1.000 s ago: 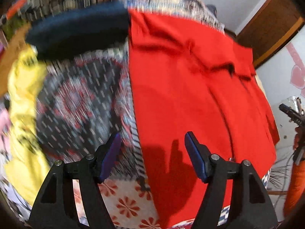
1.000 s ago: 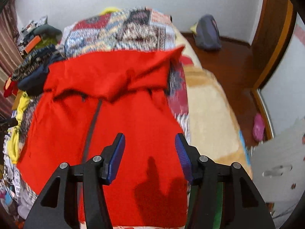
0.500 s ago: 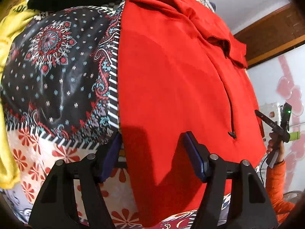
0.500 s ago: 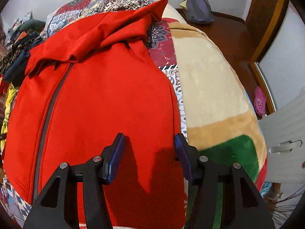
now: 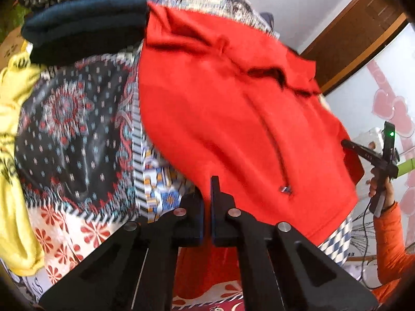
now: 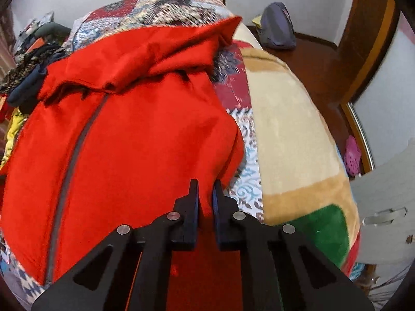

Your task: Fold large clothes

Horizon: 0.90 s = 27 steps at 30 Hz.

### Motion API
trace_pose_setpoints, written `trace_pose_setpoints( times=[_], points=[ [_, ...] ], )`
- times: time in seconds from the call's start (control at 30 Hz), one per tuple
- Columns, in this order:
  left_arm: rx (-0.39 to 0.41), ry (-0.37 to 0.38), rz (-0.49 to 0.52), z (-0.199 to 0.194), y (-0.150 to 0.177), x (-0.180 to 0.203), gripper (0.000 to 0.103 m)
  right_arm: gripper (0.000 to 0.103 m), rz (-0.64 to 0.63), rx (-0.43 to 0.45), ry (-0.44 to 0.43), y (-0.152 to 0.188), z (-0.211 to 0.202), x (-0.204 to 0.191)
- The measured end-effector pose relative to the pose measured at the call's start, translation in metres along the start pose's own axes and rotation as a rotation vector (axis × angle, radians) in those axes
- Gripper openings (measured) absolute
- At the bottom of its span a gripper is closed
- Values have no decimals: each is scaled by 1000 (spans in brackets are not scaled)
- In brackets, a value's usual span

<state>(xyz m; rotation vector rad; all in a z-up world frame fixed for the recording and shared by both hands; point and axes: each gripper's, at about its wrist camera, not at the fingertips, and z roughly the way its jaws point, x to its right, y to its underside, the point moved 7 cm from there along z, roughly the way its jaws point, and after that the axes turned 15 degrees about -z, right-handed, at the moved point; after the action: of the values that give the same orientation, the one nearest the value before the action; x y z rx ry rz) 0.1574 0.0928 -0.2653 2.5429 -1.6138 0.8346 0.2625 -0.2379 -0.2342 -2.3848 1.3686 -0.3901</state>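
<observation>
A large red zip-up jacket lies spread on a patterned bedspread, hood at the far end. My left gripper is shut on the jacket's near left hem corner and lifts it off the bed. In the right wrist view the jacket shows its grey zipper down the middle. My right gripper is shut on the jacket's near right hem corner, which is raised and curling. The right gripper also shows at the right edge of the left wrist view, held by a hand in an orange sleeve.
A folded dark blue garment lies at the far left of the bed, a yellow garment along the left edge. A beige and green blanket covers the bed's right side. A grey bag sits on the wooden floor.
Both grippers have gone from open to shut on the jacket's near hem corners. The hem has lifted off the bed at both corners, uncovering bedspread beneath the left one.
</observation>
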Motion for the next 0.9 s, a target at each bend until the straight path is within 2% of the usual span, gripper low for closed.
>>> trace_pose_setpoints(
  times=[0.2, 0.3, 0.5, 0.63, 0.73, 0.9],
  points=[
    [102, 77, -6, -32, -47, 21, 2, 8, 22, 112, -29, -47, -19, 3],
    [173, 82, 6, -46, -75, 34, 2, 8, 18, 161, -54, -74, -26, 1],
    [291, 64, -6, -61, -150, 48, 2, 8, -21, 252, -16, -139, -38, 7],
    [317, 44, -45, -46, -202, 49, 2, 8, -33, 268, -1, -184, -30, 20],
    [309, 17, -75, -22, -237, 45, 2, 8, -19, 246, 8, -215, -7, 30],
    [288, -111, -77, 33, -280, 31, 2, 10, 14, 140, 38, -242, 48, 49]
  ],
)
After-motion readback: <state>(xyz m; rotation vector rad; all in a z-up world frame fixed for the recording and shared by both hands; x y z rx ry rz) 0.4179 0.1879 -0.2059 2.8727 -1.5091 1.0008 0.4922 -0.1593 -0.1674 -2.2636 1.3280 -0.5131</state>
